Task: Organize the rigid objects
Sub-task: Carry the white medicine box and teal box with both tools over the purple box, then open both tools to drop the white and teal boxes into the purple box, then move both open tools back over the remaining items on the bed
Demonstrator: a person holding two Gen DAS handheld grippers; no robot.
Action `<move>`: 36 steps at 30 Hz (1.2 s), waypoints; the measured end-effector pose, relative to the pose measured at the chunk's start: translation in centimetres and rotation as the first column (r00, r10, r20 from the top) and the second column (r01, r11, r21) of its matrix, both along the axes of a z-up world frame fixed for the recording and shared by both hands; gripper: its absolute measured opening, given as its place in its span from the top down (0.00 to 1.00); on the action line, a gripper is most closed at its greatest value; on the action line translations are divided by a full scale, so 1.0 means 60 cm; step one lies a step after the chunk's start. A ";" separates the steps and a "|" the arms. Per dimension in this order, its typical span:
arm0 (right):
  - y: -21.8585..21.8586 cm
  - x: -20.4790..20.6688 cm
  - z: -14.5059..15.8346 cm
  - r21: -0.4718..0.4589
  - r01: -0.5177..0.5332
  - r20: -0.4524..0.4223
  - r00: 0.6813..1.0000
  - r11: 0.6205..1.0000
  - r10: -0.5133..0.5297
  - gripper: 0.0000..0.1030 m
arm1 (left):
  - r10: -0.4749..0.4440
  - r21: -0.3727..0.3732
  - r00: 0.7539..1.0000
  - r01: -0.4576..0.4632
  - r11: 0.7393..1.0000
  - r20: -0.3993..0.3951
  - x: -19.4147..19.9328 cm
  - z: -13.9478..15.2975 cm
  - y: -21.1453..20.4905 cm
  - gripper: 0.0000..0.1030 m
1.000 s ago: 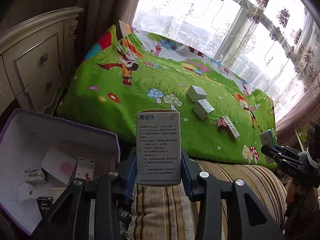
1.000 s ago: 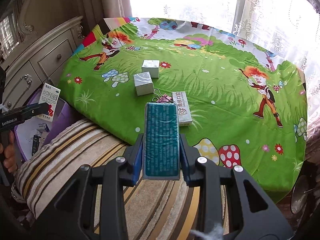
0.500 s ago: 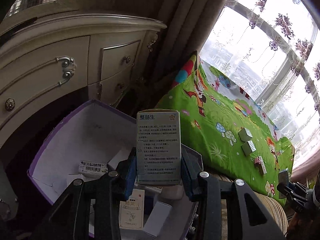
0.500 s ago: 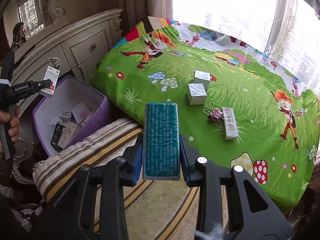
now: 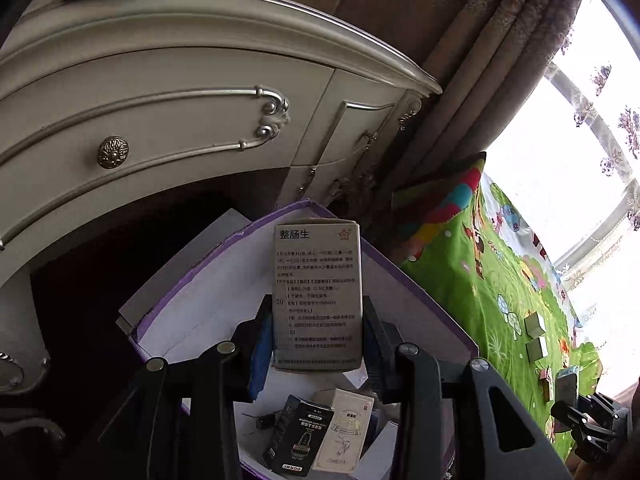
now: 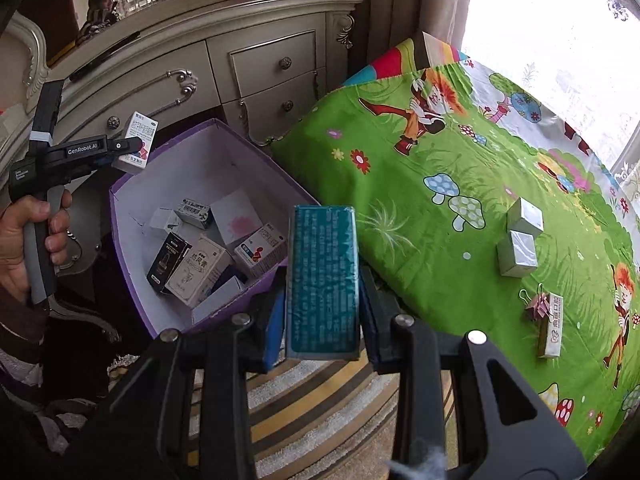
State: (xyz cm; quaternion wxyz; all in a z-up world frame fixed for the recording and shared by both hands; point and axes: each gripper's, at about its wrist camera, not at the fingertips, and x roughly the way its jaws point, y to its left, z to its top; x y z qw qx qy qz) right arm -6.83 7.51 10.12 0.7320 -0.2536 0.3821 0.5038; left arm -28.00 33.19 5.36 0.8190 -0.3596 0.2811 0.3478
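My left gripper (image 5: 318, 340) is shut on a white medicine box (image 5: 318, 292) printed with black text. It holds the box upright over the open purple box (image 5: 208, 300). The right wrist view shows that gripper (image 6: 134, 148) above the purple box's (image 6: 192, 172) far left corner, gripped by a hand (image 6: 24, 236). My right gripper (image 6: 322, 320) is shut on a teal box (image 6: 323, 276) just off the purple box's near right corner. Several small cartons (image 6: 198, 276) lie inside. Two silver cubes (image 6: 520, 236) and a long white box (image 6: 551, 326) beside pink binder clips (image 6: 536, 306) rest on the green bedspread (image 6: 420, 240).
A cream dresser (image 6: 260, 64) with knobbed drawers stands right behind the purple box. Brown curtains (image 5: 460, 80) and a bright window lie beyond the bed. A striped cushion (image 6: 312, 408) sits below my right gripper.
Both grippers have swung left, away from the bedspread and towards the purple box, each rolling as it went. Each kept hold of its box. The dresser now fills the left wrist view.
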 end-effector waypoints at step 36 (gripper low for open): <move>0.168 0.019 -0.051 -0.007 -0.108 -0.028 0.994 0.994 0.108 0.17 | 0.111 0.143 0.983 -0.089 0.986 -0.147 0.034 -0.034 0.003 0.26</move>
